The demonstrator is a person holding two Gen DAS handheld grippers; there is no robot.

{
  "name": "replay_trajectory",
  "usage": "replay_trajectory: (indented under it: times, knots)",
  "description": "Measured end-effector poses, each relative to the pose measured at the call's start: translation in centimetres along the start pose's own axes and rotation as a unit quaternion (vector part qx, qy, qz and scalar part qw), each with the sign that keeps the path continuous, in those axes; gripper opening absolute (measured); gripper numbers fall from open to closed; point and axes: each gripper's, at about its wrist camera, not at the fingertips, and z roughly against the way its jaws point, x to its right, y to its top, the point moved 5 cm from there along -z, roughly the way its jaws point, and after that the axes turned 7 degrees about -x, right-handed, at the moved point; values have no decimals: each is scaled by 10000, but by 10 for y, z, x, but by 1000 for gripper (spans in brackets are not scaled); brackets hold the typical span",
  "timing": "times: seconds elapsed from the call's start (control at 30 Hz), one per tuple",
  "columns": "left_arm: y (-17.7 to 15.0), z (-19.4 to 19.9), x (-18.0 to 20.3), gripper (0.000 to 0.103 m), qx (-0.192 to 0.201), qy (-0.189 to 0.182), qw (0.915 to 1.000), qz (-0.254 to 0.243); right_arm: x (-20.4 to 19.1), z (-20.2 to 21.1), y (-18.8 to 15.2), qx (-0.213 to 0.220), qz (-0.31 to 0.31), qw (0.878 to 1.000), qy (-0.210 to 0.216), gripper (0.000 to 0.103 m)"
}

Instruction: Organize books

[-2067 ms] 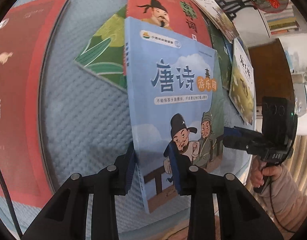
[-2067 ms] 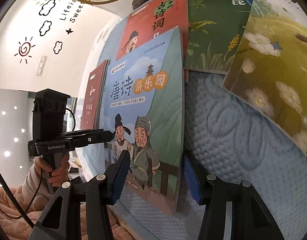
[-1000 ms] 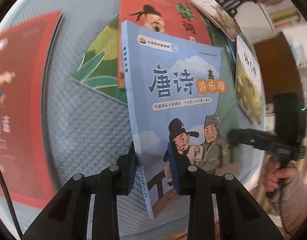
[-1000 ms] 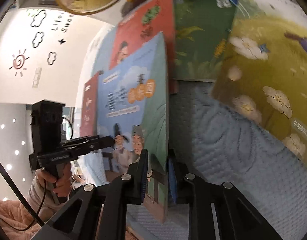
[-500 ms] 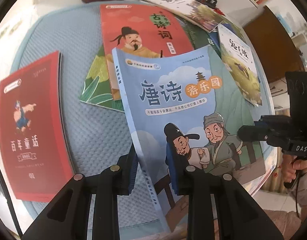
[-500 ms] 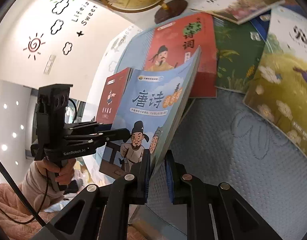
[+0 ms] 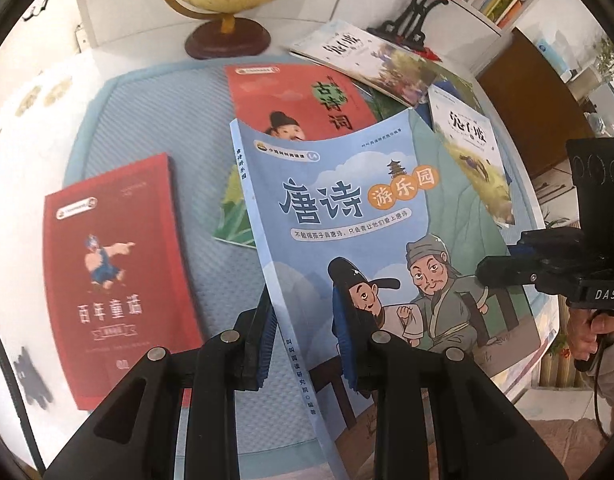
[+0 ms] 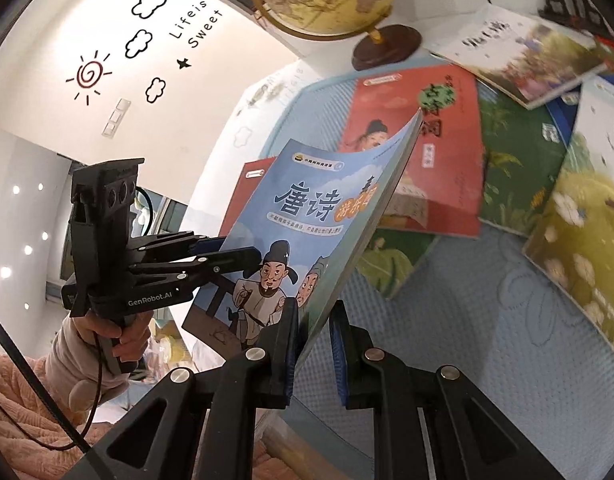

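Right wrist view: wall decal (image 8: 193, 24) reads "Life is Sweet", left hand-held gripper (image 8: 227, 254) "GenRobot.AI".

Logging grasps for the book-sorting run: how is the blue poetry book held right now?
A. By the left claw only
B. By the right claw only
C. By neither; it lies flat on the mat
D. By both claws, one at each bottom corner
D: the left claw clamps the blue poetry book near its spine, the right claw its opposite lower edge.

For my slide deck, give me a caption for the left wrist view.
Both tongs, left and right, grip the blue poetry book above the book-strewn blue mat.
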Motion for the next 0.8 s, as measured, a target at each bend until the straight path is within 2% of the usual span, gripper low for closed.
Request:
replay_trajectory:
  times: [0.17, 0.37, 0.63, 0.8]
  knots:
    - [-4, 14, -30, 24, 149, 14, 9997, 216, -18, -14, 12, -52, 229, 9997, 28, 15]
    - [-11, 29, -82, 24, 265, 136, 9983, 495, -52, -51, 39, -199, 517, 9984, 72, 15]
    - [-22, 34, -146, 24, 292, 175, 9953, 909, -87, -102, 66, -374, 689, 9968, 133, 15]
    - [-28, 34, -175, 24, 267, 140, 9935, 1094, -102, -122, 71, -491, 767, 9957, 149, 15]
